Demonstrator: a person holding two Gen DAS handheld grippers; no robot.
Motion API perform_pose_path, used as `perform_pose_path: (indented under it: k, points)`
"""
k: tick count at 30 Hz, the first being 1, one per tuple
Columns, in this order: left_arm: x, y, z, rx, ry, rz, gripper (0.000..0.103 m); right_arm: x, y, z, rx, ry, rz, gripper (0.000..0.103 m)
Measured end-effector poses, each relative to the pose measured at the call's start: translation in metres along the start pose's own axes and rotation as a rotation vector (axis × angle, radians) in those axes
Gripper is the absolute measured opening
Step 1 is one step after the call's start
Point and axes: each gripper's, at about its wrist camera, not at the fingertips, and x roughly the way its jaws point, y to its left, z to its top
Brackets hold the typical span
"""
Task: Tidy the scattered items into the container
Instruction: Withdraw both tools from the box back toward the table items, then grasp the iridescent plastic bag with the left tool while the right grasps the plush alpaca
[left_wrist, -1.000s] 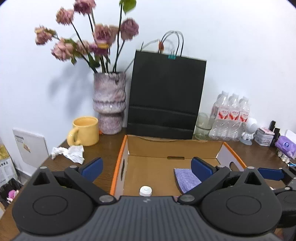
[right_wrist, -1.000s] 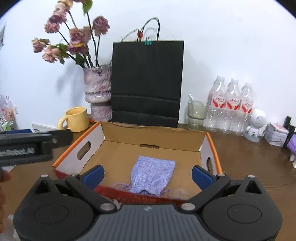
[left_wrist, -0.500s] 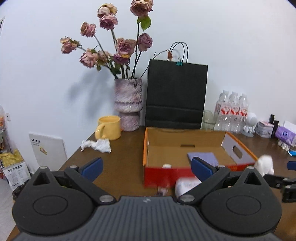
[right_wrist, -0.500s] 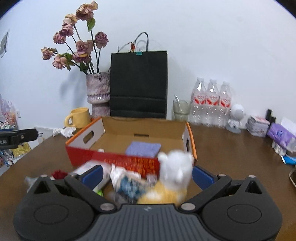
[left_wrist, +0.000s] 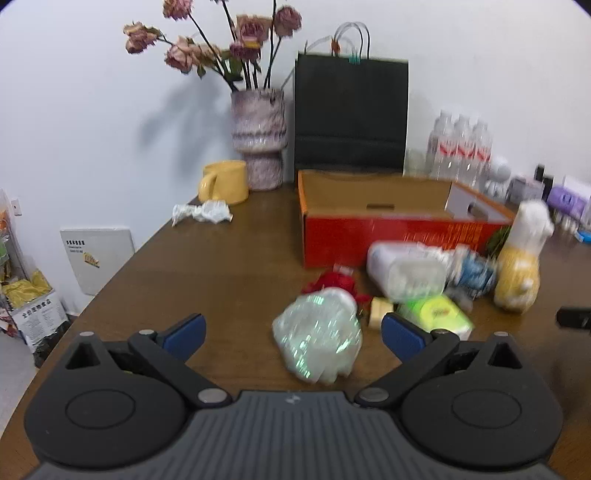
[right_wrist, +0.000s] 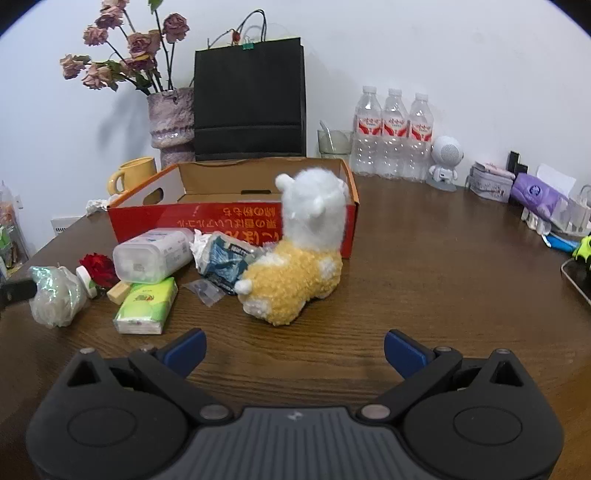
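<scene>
An open red cardboard box (right_wrist: 236, 225) (left_wrist: 369, 236) stands mid-table. In front of it lie scattered items: a yellow and white plush alpaca (right_wrist: 295, 258) (left_wrist: 521, 266), a clear plastic jar on its side (right_wrist: 151, 258) (left_wrist: 406, 273), a green tissue pack (right_wrist: 147, 306) (left_wrist: 436, 314), a blue wrapper (right_wrist: 225, 262), a red rose (right_wrist: 98, 267) and a crumpled shiny bag (left_wrist: 319, 332) (right_wrist: 55, 295). My left gripper (left_wrist: 291, 332) is open with the shiny bag between its fingers. My right gripper (right_wrist: 293, 349) is open and empty, just before the alpaca.
A black paper bag (right_wrist: 251, 99), a vase of dried roses (right_wrist: 170, 122), a yellow mug (left_wrist: 223, 182), a glass and three water bottles (right_wrist: 391, 136) stand behind the box. Crumpled tissue (left_wrist: 201, 213) lies at the left. Small items (right_wrist: 532, 192) line the right edge.
Both grippers have pulled back from over the box and dropped lower. The scattered items in front of the box have come into view. The left gripper now straddles the shiny bag.
</scene>
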Motion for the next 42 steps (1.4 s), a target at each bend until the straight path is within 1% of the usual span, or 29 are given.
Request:
perform_pose_path:
  k: [4,9,11,16,21,23,24,25,26,28,31,33,38,42]
  points:
    - [0.011,-0.002,0.002,0.002,0.010,0.001,0.103,0.007,0.003,0.004,0.013,-0.015,-0.008,0.103]
    - [0.041,-0.012,0.003,0.040,0.060,0.030,0.103,0.030,0.012,0.016,0.019,-0.019,-0.032,0.103]
    - [0.051,-0.014,0.002,0.041,0.078,0.036,0.103,0.038,0.016,0.020,0.014,-0.014,-0.054,0.103]
    - [0.065,-0.016,-0.001,0.039,0.105,0.033,0.103,0.058,0.021,0.030,0.011,-0.018,-0.071,0.102]
    - [0.070,-0.018,0.000,0.050,0.108,0.042,0.100,0.078,0.019,0.037,0.028,0.010,-0.094,0.097]
    - [0.072,-0.019,0.000,0.047,0.115,0.038,0.093,0.083,0.017,0.036,0.037,0.019,-0.097,0.091]
    - [0.073,-0.019,0.000,0.048,0.119,0.035,0.085,0.084,0.015,0.035,0.044,0.020,-0.091,0.088]
    - [0.074,-0.019,0.000,0.046,0.125,0.028,0.078,0.084,0.013,0.034,0.053,0.020,-0.077,0.082]
    - [0.074,-0.018,-0.001,0.041,0.131,0.019,0.074,0.083,0.011,0.033,0.069,0.015,-0.053,0.064]
    - [0.073,-0.016,-0.002,0.027,0.137,-0.003,0.059,0.080,0.005,0.031,0.091,0.003,-0.024,0.050]
    - [0.067,-0.013,-0.003,0.017,0.118,-0.023,0.046,0.072,0.003,0.027,0.072,-0.015,-0.024,0.048]
    - [0.061,-0.012,-0.003,0.020,0.096,-0.027,0.043,0.065,-0.001,0.024,0.077,-0.034,-0.020,0.047]
    - [0.042,-0.009,0.000,0.003,0.047,-0.045,0.042,0.042,-0.009,0.021,0.073,-0.104,-0.017,0.046]
    - [0.024,-0.006,0.011,-0.009,-0.004,-0.071,0.042,0.021,-0.016,0.024,0.082,-0.162,0.015,0.045]
